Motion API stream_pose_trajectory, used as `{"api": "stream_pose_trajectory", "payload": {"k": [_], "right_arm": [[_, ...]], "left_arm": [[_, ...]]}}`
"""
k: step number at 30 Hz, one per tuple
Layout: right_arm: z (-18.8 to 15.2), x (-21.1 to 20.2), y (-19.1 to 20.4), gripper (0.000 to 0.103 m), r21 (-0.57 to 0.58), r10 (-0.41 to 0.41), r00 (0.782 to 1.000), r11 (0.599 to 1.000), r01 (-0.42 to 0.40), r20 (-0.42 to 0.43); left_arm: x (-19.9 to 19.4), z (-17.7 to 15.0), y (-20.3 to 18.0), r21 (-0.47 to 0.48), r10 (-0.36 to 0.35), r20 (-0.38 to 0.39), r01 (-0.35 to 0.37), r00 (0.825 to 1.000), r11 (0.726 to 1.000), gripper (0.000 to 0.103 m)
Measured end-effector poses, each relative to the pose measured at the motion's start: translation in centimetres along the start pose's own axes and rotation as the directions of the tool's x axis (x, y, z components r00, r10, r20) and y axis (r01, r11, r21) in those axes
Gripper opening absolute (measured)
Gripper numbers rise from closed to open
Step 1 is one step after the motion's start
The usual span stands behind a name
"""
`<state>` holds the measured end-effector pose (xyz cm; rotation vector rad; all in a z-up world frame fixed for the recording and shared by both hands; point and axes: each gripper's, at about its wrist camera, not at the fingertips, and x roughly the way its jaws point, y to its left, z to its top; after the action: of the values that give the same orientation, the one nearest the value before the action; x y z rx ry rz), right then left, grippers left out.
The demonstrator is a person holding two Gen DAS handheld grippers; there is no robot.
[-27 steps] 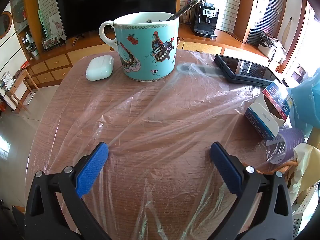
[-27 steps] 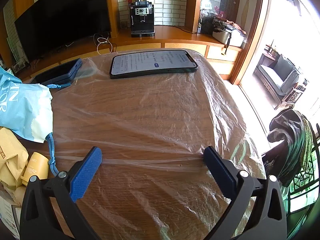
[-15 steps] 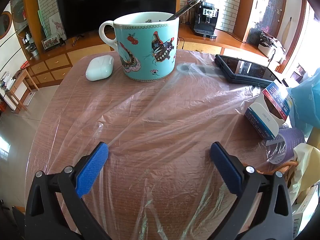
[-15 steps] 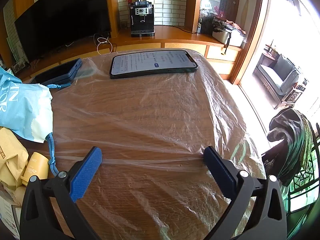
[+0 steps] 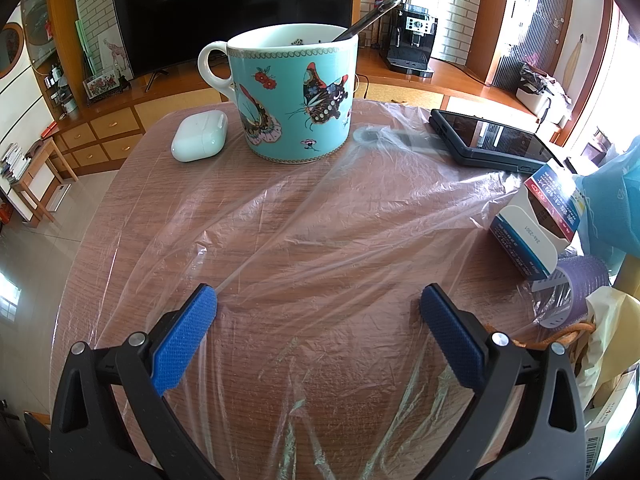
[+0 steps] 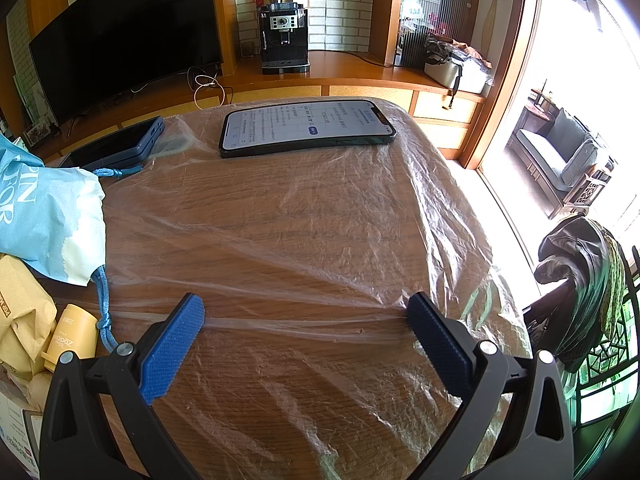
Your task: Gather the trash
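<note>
A wrinkled sheet of clear plastic film (image 5: 328, 232) (image 6: 304, 240) lies spread over the round wooden table (image 5: 132, 200) (image 6: 256, 184). My left gripper (image 5: 318, 300) hovers open over the film, nothing between its blue pads. My right gripper (image 6: 306, 312) is open too, above a stretched fold of the film. At the left view's right edge lie a torn white and blue carton (image 5: 536, 220), a purple hair roller (image 5: 576, 292) and crumpled yellow paper (image 5: 608, 336). In the right view a light blue bag (image 6: 44, 208), a brown paper bag (image 6: 20, 320) and a small yellow bottle (image 6: 72, 336) sit at the left.
A butterfly mug (image 5: 292, 92) with a spoon and a white earbud case (image 5: 200, 136) stand at the far side. A dark phone (image 5: 492, 144) (image 6: 116, 144) and a lit phone (image 6: 308, 126) lie on the film. A chair with clothes (image 6: 580, 288) stands to the right.
</note>
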<state>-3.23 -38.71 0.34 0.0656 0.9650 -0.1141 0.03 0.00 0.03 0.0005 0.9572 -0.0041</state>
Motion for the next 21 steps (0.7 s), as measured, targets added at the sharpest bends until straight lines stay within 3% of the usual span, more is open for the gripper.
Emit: {"api": "stream_pose_trajectory", "payload": {"k": [21], "right_arm": [[-0.12, -0.01, -0.12, 0.099, -0.003, 0.003, 1.0, 1.0, -0.003, -0.004]], "left_arm": [[-0.27, -0.26, -0.12, -0.006, 0.006, -0.003, -0.006, 1.0, 1.0, 0.102]]}}
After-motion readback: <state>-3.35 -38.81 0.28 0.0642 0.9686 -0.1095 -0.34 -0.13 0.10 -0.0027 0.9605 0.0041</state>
